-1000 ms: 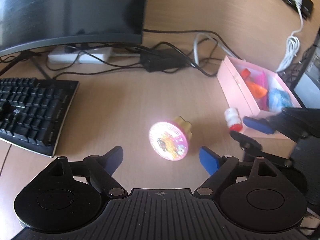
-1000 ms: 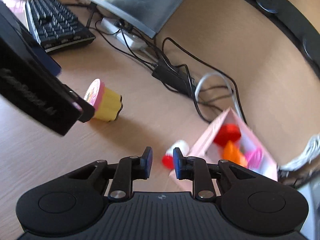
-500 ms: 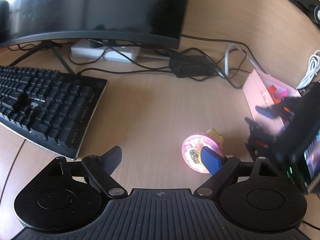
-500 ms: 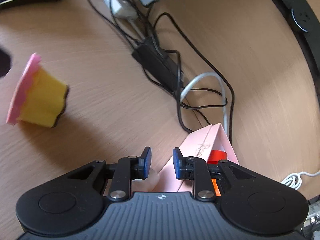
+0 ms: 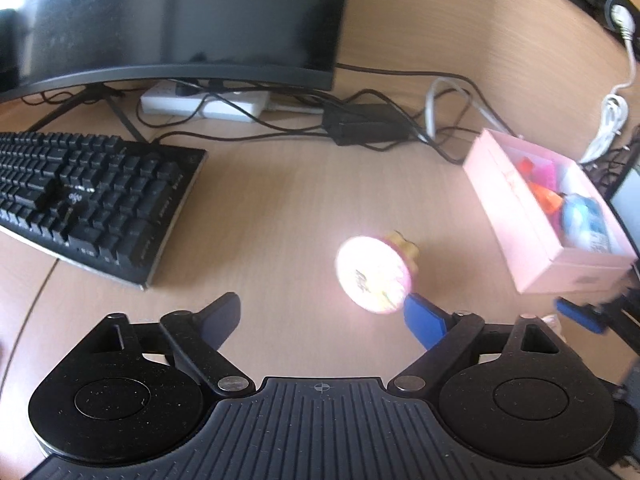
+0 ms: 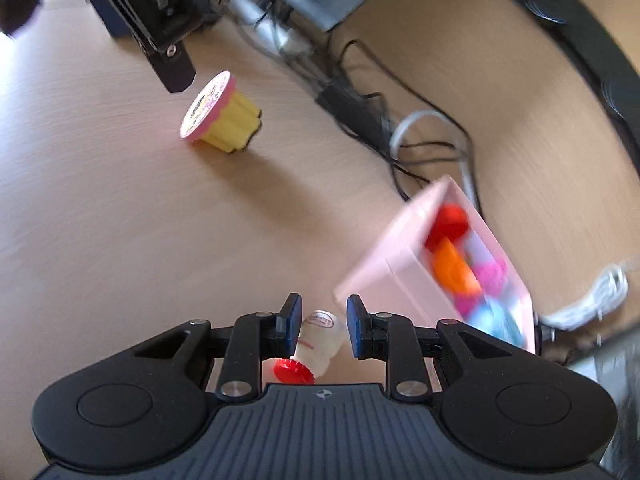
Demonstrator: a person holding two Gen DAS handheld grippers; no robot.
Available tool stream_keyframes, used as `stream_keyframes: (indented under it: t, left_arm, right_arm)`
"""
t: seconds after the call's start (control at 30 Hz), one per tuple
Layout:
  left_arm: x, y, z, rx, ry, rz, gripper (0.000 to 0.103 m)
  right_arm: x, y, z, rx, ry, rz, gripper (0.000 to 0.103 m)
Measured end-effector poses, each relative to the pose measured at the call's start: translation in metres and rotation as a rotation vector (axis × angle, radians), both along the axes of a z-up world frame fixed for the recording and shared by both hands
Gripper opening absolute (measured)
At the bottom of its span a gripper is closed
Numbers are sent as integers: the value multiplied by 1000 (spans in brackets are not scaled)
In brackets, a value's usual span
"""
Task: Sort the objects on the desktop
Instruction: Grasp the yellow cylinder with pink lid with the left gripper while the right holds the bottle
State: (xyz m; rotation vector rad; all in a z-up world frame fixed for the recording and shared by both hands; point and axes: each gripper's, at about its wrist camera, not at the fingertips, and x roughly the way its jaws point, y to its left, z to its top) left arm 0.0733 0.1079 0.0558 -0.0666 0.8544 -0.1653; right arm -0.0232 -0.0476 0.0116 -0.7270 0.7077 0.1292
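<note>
Lying on its side: small bottle (image 6: 320, 334), translucent with a red cap (image 6: 293, 371), on the tabletop (image 6: 120, 220) between the fingers of the right hand-held gripper (image 6: 323, 322), just beside the near corner of the pink box (image 6: 384, 276).
Right hand-held gripper: jaws opening; the left pad appears to touch the bottle, the right pad stands clear of it, so nothing is clamped.
Jelly cup: yellow fluted cup (image 5: 374, 274) with a pink printed lid, tipped on its side on the tabletop, apart from the box.
Left hand-held gripper (image 5: 322, 320): jaws wide and opening, nothing between them; the blue right fingertip (image 5: 424, 322) sits just in front of the cup's lid; contact cannot be told.
Pink box: open-topped, holding red, orange, pink and blue items.
Background: black keyboard (image 5: 88, 196), monitor (image 5: 172, 20), power strip (image 5: 204, 104) and tangled cables toward the tabletop's far edge.
</note>
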Motion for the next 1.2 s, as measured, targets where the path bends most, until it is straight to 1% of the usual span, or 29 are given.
stream_keyframes:
  t: [0.07,0.1,0.13,0.2,0.33,0.4,0.43,0.5,0.6,0.7,0.77,0.83,0.93,0.97,1.03,1.07,1.1,1.2]
  left_arm:
    - [-9,-7,-3,11,12,-11,95]
    - [-12,-11,-5,17,24,-14,95]
    - [-16,-15,-7,22,39,-21,95]
    - [-22,-23,-8,31,49,-39,95]
    - [-26,-34,-3,31,29,-52,96]
    - [-20,-40,-4,35,24,-45,96]
    - [-13,-44,-5,43,20,-35,96]
    - [1,-51,-9,52,25,-6,96]
    - [26,-63,-16,58,33,-1,96]
    - [43,-73,-23,79,46,11,96]
    - [51,-78,-27,82,67,20,94]
    - [55,-83,-29,99,75,26,88]
    - [56,-86,-29,122,73,17,73]
    - [56,-86,-29,123,77,16,60]
    - [55,-85,-29,118,90,13,55]
    - [53,-86,-29,118,89,13,54]
    - [50,-86,-28,125,86,8,53]
    - [35,-91,-27,138,87,-19,53]
  right_arm:
    - [-22,-22,7,85,-9,-34,38]
    - [-32,-34,12,148,-9,-49,42]
    - [-37,-44,17,217,-2,-66,44]
    - [-39,-57,22,330,21,-109,58]
    - [-22,-69,15,409,45,-185,59]
    - [-14,-78,12,480,76,-210,58]
    - [-11,-82,11,504,90,-219,56]
    - [-3,-88,8,521,108,-227,37]
    - [0,-96,8,529,124,-227,29]
    - [0,-101,8,509,111,-211,28]
    - [2,-108,8,526,108,-229,28]
    - [2,-113,7,549,116,-239,28]
    - [3,-114,3,557,125,-230,28]
    - [3,-115,2,562,119,-229,28]
    - [5,-115,2,571,119,-226,28]
    - [6,-115,2,576,123,-224,28]
    - [7,-115,2,578,127,-223,25]
    - [6,-116,3,577,134,-223,25]
